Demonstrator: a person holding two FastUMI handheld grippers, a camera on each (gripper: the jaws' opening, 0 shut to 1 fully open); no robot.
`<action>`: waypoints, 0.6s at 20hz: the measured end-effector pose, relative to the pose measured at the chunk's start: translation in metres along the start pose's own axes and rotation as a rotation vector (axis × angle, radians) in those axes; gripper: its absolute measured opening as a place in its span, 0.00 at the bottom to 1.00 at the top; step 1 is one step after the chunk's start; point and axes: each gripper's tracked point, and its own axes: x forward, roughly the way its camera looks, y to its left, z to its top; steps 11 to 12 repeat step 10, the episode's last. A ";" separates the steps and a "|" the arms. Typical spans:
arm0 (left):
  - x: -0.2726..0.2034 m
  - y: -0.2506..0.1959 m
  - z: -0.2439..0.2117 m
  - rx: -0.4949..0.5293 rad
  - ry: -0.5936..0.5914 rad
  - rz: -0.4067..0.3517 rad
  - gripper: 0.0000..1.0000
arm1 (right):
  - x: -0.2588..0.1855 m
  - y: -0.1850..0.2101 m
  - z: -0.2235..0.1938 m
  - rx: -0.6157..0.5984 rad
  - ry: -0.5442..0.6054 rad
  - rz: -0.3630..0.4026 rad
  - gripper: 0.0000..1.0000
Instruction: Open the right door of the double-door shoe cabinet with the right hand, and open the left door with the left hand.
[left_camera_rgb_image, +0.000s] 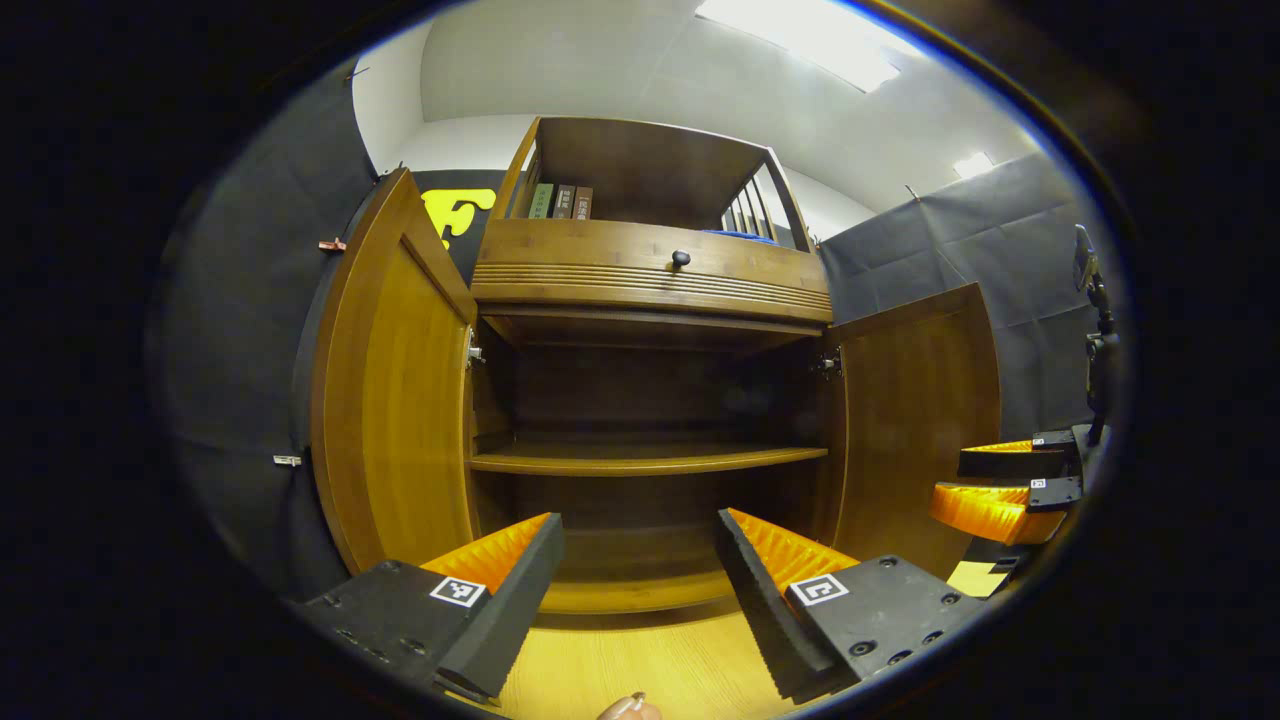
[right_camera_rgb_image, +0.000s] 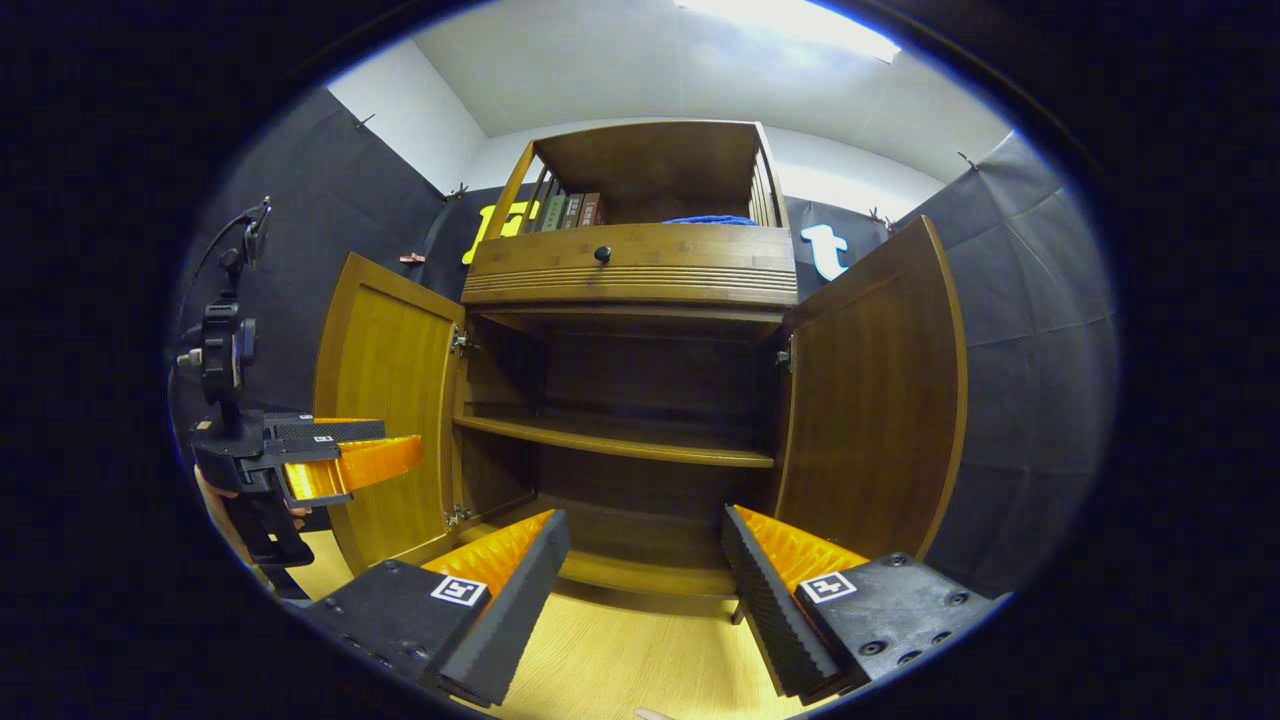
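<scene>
Both doors stood swung wide: left door (left_camera_rgb_image: 395, 400) ahead-left of the left hand-held gripper (left_camera_rgb_image: 640, 565), right door (right_camera_rgb_image: 875, 400) ahead-right of the right hand-held gripper (right_camera_rgb_image: 645, 565) (both released, grasping nothing).

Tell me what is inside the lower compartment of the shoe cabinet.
With both doors open, the shoe cabinet shows one wooden shelf and a bare bottom board; nothing visible rests on either. The back corners are too dark to check.

book spines (left_camera_rgb_image: 560, 201) too small, blue item (right_camera_rgb_image: 712, 220) half-hidden
</scene>
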 end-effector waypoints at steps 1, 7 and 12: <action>0.001 0.000 -0.001 -0.001 0.001 -0.002 0.93 | 0.001 0.001 0.000 -0.002 0.000 0.000 0.99; 0.005 0.000 -0.002 0.000 0.002 -0.007 0.95 | 0.004 0.004 0.000 -0.016 0.000 0.007 0.99; 0.007 -0.001 -0.002 0.001 -0.002 -0.006 0.93 | 0.004 0.006 0.000 -0.019 -0.003 0.019 0.99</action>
